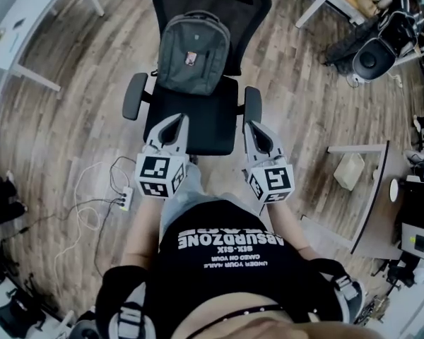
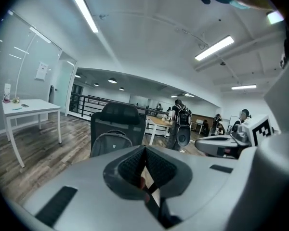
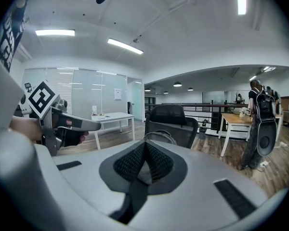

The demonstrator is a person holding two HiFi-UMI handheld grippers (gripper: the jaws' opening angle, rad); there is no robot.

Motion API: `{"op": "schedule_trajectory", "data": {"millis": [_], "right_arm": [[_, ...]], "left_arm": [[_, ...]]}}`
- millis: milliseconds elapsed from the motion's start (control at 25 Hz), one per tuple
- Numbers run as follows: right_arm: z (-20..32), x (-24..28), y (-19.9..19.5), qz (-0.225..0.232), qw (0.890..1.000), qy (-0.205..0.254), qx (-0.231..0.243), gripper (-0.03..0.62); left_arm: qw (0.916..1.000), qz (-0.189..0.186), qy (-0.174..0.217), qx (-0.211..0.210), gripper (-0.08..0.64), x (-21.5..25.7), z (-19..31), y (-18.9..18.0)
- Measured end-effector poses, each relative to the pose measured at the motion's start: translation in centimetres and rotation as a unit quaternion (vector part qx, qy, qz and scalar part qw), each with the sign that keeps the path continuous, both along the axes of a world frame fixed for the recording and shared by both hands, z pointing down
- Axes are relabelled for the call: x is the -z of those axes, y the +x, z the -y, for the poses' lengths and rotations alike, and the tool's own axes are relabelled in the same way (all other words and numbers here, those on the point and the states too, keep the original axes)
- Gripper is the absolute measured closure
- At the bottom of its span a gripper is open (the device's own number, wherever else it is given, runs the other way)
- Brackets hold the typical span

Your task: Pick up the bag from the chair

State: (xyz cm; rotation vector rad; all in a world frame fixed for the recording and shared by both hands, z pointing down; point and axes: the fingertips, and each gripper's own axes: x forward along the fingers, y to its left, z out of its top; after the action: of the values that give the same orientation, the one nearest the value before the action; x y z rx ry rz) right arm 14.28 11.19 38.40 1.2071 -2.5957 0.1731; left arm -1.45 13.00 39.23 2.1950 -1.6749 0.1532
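Observation:
A grey backpack (image 1: 193, 51) leans upright against the backrest of a black office chair (image 1: 198, 122). My left gripper (image 1: 174, 121) hovers over the seat's front left, my right gripper (image 1: 257, 128) by the right armrest; both are short of the bag. Each is shut with nothing between its pads. In the left gripper view the backpack (image 2: 111, 141) shows just above the shut left gripper (image 2: 144, 151), with the chair (image 2: 114, 115) behind it. In the right gripper view only the bag's top loop (image 3: 160, 135) peeks over the shut right gripper (image 3: 145, 147), in front of the chair (image 3: 172, 119).
A white table (image 1: 18, 37) stands at the far left. A power strip (image 1: 125, 198) with cables lies on the wooden floor to the left. A speaker (image 1: 369, 56) and a cardboard box (image 1: 349, 170) sit to the right, beside a desk (image 1: 371, 207). People stand in the background.

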Motion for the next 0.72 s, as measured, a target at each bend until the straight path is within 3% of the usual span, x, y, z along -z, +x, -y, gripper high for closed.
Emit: {"op": "schedule_trajectory", "data": {"millis": [400,720], "right_arm": [[7.5,-1.4,-6.9,-0.004,1.0,-0.004,-0.019,0.575],[12.6,-2.9,-9.6,-0.015,0.998,-0.018,-0.051,0.575]], "left_arm": [[0.9998,0.003,-0.013,-0.015,0.543,-1.2,7.1,-7.3],[0.9988,0.004,-0.018,-0.046,0.543,-2.0,13.3,-10.2]]}}
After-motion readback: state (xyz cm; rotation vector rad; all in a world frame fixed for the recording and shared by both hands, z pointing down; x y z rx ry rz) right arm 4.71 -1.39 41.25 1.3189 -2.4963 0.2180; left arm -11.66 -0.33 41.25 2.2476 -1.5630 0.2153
